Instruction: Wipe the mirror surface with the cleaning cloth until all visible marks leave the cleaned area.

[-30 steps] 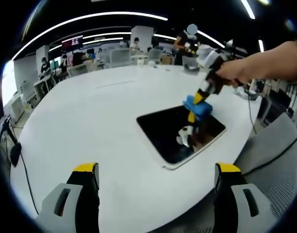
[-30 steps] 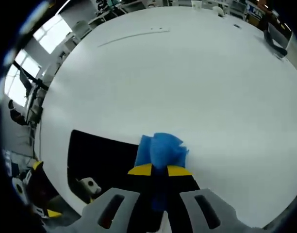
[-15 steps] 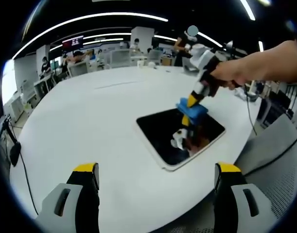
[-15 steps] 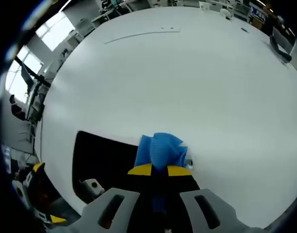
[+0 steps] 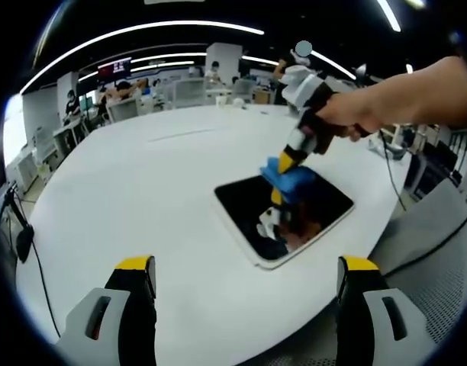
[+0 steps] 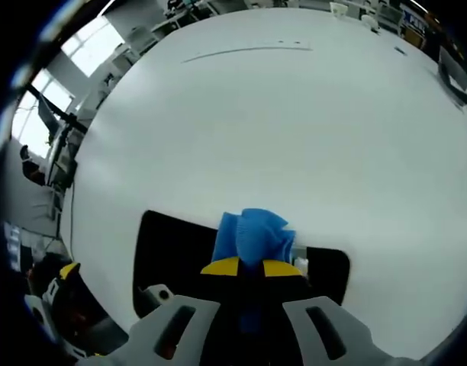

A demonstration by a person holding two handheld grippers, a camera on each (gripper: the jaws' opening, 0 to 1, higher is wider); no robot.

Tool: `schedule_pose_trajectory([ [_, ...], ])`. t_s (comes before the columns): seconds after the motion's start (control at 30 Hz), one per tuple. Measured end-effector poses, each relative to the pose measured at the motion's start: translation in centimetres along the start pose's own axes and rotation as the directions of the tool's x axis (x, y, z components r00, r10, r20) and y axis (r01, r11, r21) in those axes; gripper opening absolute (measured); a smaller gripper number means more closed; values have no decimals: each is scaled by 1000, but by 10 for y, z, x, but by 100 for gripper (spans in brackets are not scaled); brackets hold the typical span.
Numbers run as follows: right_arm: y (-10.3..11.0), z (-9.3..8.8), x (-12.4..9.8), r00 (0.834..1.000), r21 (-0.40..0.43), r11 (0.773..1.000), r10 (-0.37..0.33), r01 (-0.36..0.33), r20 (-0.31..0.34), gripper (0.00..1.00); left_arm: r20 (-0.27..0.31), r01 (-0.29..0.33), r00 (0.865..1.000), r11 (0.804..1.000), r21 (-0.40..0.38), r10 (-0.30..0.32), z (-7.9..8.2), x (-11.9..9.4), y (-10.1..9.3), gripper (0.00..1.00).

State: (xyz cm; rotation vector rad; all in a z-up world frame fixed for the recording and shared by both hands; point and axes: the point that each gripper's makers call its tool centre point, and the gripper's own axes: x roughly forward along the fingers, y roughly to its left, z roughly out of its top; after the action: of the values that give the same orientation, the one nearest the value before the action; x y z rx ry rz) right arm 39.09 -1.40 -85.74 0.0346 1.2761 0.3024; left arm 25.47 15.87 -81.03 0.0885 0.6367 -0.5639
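Note:
A dark rectangular mirror [image 5: 283, 217] with a white rim lies flat on the white table [image 5: 142, 198]. A blue cleaning cloth [image 5: 288, 180] is pressed onto the mirror's middle, and my right gripper [image 5: 283, 164], held by a person's hand, is shut on it. In the right gripper view the cloth [image 6: 252, 235] bunches just past the yellow-tipped jaws of my right gripper [image 6: 251, 267], over the mirror [image 6: 172, 252]. My left gripper [image 5: 245, 267] hangs back near the table's front edge, open and holding nothing.
An office with desks, chairs and people lies beyond the far table edge [image 5: 180, 91]. A grey chair [image 5: 439, 244] stands at the right by the mirror. A cable and dark object [image 5: 24, 240] hang off the table's left side.
The right gripper has slid the blue cloth across the mirror from its far right part toward the middle. The left gripper has stayed still.

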Motion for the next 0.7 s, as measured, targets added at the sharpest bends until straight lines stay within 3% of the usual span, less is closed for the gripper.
schedule_pose_trajectory([
  [0.7, 58, 10, 13, 997, -4, 997, 82, -82, -14, 4, -12, 20, 1000, 1000, 6, -20, -2, 1, -4, 99],
])
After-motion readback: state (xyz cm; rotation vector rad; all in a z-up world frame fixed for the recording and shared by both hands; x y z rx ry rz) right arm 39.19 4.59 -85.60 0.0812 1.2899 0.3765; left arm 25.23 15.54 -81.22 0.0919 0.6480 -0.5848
